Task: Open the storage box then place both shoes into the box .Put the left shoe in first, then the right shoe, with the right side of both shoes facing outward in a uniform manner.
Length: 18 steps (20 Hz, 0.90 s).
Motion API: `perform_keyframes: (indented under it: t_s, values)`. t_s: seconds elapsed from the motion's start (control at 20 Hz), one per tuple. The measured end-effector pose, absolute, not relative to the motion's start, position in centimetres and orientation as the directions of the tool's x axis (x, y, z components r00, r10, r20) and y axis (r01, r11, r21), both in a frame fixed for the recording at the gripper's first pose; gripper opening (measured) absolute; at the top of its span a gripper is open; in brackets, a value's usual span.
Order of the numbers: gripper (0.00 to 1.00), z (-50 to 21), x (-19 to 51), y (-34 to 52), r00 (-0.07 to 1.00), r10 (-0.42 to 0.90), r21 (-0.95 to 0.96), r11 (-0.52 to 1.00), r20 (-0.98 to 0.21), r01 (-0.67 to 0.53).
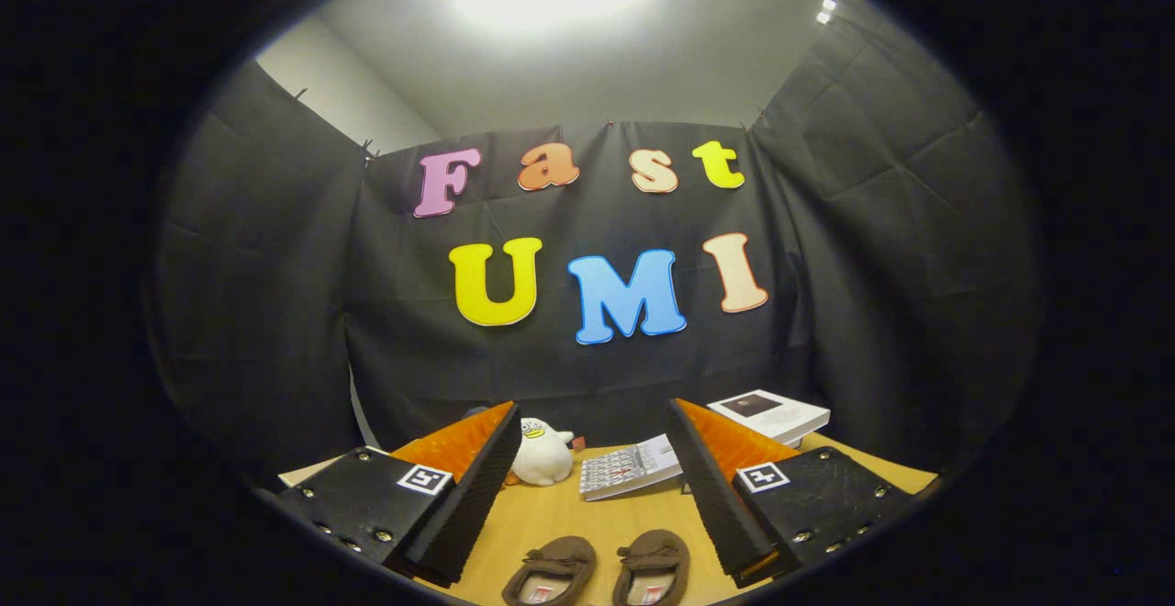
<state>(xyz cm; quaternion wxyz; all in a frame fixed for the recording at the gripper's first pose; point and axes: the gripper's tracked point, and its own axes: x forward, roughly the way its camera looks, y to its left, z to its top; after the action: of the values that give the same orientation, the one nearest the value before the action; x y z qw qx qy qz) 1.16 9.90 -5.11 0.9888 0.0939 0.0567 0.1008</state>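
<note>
Fingers: my gripper (592, 496) is spread wide with nothing between the pads; I am raised above the table (569, 519), holding nothing.
Shoes: two brown slippers lie side by side on the wood, near me and between my fingers, the left-hand shoe (551, 571) just beside the right-hand shoe (654, 569), toes pointing away. Which is the left foot's and which the right's I cannot tell from here.
Middle ground: beyond the shoes, a white plush duck (542, 452) sits close by my left finger, and a calendar-like card (632, 468) stands near my right finger.
Far side: a white book (769, 415) lies at the far right of the table, against the booth's cloth.
Storage box: I cannot make it out from where I am, so whether it is open I cannot say.
Progress: I judge the task barely begun; neither shoe is picked up or boxed. Left: open the box, then the left shoe, then the right, right sides outward.
</note>
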Motion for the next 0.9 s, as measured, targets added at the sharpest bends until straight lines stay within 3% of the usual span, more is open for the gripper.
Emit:
perform_keyframes:
  t_s: [0.45, 0.65, 0.9]
  values:
    - [0.97, -11.0, -0.2, 17.4, 0.911, 0.34, 0.472, 0.859, -0.234, -0.199]
    - [0.98, -13.7, -0.3, 19.4, 0.885, 0.355, 0.565, 0.814, -0.301, -0.135]
    - [0.98, -17.5, -2.0, 23.8, 0.789, 0.485, 0.729, 0.681, -0.377, -0.07]
